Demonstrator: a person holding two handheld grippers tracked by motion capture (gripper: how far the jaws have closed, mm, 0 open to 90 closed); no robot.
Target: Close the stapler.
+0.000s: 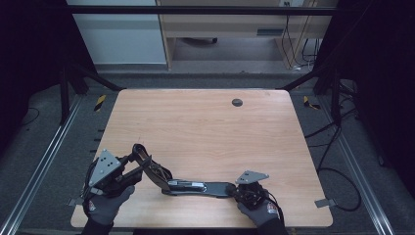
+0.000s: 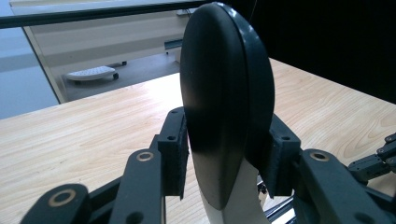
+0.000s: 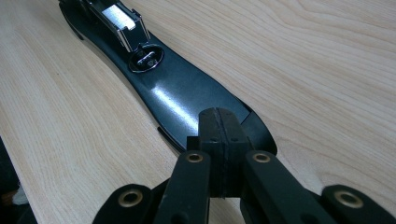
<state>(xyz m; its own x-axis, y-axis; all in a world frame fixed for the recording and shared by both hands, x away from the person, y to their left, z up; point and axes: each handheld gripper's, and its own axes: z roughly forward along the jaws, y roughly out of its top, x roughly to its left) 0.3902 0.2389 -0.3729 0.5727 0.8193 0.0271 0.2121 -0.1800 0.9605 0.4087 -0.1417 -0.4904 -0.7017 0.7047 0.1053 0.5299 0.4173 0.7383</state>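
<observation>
Right hand-held gripper [image 3: 218, 140], jaws together, presses the stapler's base [image 3: 187, 100] on the surface [image 1: 205, 127], while left hand-held gripper [image 2: 224, 154] clamps what looks like its raised top arm [image 2: 224, 93].

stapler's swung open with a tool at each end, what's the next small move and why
Probably swing the stapler's top arm a little further back. The left tool is clamped on its rounded end and holds it tilted up, while the right tool, jaws together, pins the base flat on the table.

Glossy black plastic stapler [image 3: 187, 100] with shiny metal, pale wood-grain table [image 1: 205, 132]
</observation>
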